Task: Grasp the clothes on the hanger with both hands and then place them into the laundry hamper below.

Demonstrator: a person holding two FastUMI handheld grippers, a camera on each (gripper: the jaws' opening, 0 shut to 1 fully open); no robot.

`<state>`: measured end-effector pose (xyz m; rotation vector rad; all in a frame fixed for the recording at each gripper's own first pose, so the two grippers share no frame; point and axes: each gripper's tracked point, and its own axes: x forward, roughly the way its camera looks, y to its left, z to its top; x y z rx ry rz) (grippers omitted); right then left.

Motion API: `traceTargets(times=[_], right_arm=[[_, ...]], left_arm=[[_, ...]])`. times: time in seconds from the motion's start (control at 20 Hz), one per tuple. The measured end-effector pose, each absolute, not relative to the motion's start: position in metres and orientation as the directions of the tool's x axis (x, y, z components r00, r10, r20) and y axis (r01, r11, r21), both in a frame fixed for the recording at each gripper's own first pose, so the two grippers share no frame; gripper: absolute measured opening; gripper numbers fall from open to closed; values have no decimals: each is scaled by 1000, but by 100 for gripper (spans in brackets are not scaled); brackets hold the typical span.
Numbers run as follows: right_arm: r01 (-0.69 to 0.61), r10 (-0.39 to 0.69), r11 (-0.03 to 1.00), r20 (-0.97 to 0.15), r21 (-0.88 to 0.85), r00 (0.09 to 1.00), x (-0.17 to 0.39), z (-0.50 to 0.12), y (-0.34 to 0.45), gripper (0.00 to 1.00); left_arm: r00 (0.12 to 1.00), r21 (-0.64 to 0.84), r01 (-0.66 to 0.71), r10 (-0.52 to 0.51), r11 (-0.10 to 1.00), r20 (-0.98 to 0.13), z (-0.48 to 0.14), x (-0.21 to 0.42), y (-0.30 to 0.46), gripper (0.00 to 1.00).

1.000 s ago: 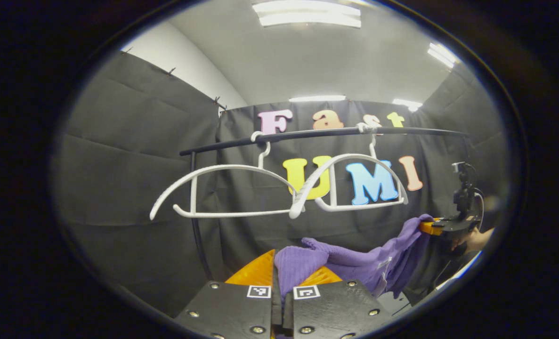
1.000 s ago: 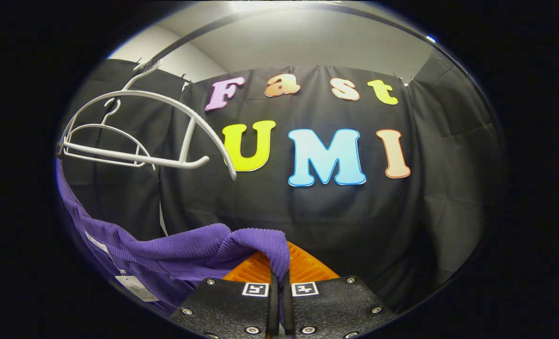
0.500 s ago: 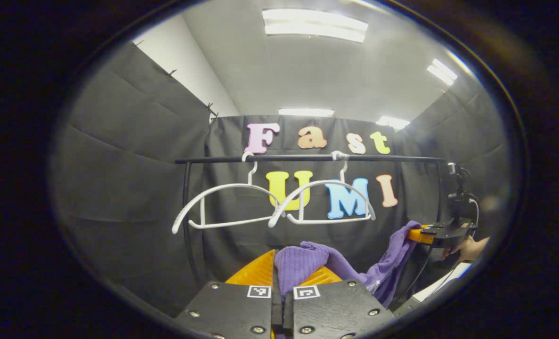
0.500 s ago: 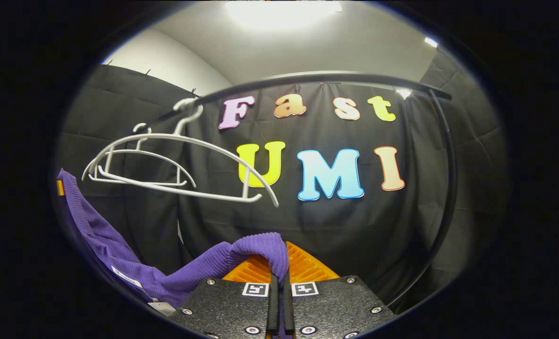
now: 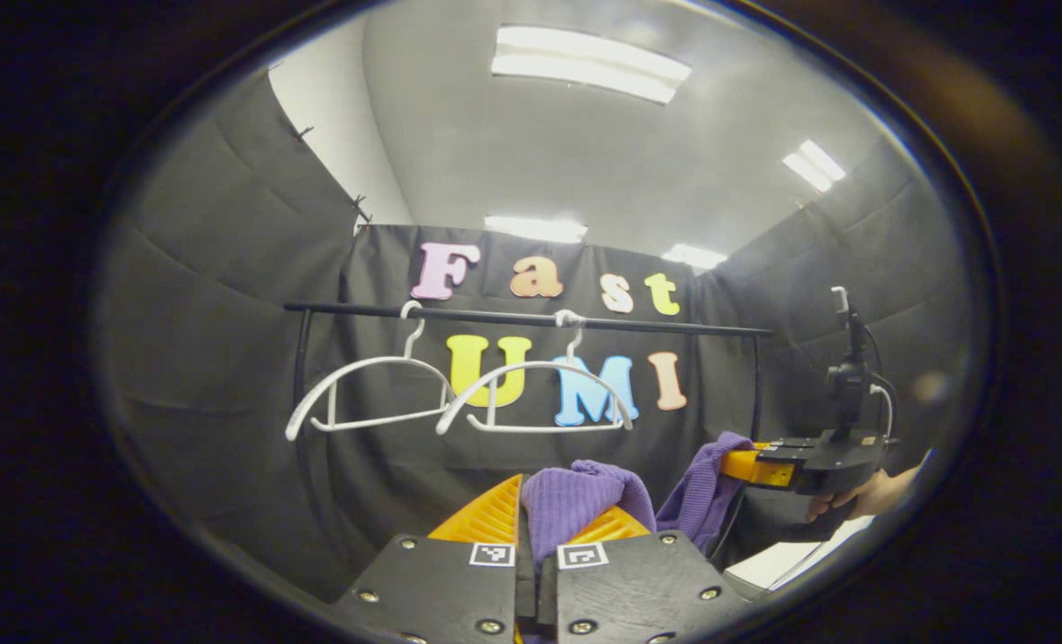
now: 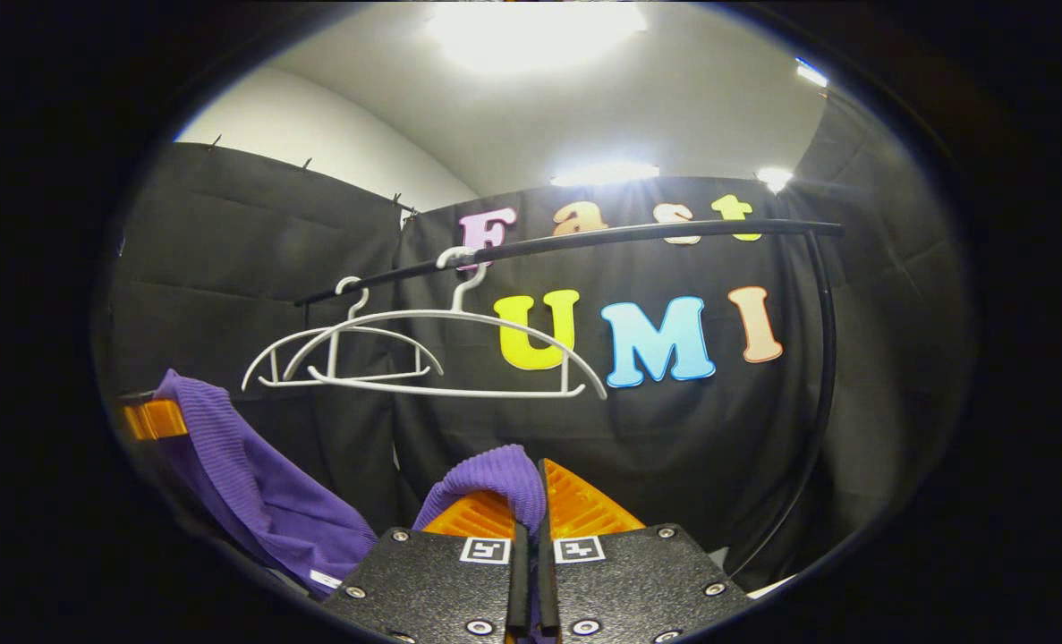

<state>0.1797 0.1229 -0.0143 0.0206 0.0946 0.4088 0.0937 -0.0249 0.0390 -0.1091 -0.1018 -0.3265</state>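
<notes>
Compared with a second ago, both grippers have drawn back from the rail (image 5: 531, 318), so the purple garment (image 5: 575, 499) is off the hangers and the lowering into the hamper is what remains. The left gripper (image 5: 535, 537) and the right gripper (image 6: 525, 523) are each clamped on a fold of the garment, which sags between them. Count: two white hangers (image 5: 365, 394), both bare, one rail, one garment, two grippers, and one hand (image 5: 862, 496) holding the right gripper.
</notes>
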Motion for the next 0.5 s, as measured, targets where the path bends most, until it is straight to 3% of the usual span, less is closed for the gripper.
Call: traceTargets(times=[0.15,0.2,0.25,0.5], right_arm=[[-408,410,912,-113,44,905,149,-20,140,4],[-410,413,911,-126,52,902,138,-23,144,4],[-413,417,909,-137,56,899,128,-27,149,4],[-433,434,900,-207,55,877,96,-54,171,4]], left_arm=[[931,-98,360,-350,928,101,22,74,-35,2],[929,-99,368,-359,925,93,15,69,-39,7],[926,-104,374,-367,921,83,8,65,-41,2],[928,-131,371,-370,919,31,-26,48,-37,2]])
